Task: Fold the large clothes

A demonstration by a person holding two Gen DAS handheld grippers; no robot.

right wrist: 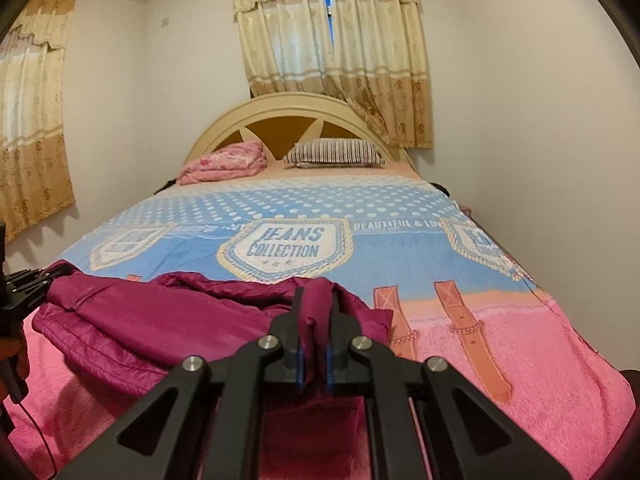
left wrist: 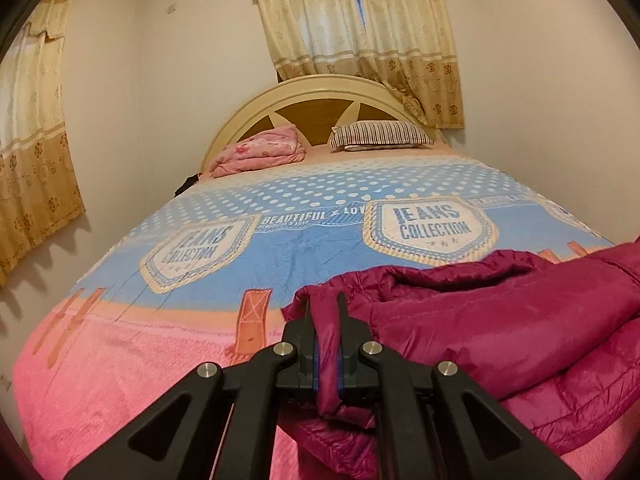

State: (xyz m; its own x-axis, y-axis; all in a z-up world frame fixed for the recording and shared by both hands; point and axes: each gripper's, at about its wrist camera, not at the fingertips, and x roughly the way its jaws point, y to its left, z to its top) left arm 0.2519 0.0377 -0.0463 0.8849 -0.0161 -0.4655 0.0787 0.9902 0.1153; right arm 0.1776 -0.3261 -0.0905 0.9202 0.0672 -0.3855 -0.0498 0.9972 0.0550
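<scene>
Jacket [left wrist: 500, 320] pinched by left tongs [left wrist: 325, 304] and right tongs [right wrist: 316, 300], both clamped narrow.

Bed [right wrist: 520, 360] under pink-and-blue blanket [right wrist: 280, 208]; magenta jacket [right wrist: 160, 312] heaped at near end, striped pillow [right wrist: 334, 153] and folded pink quilt [right wrist: 224, 162] by headboard [right wrist: 224, 124].

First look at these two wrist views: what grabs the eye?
The magenta puffer jacket, crumpled across the near end of the bed, with the left gripper and right gripper each shut on a fold. Behind it, the blue "JEANS COLLECTION" blanket covers the bed up to the striped pillow.
</scene>
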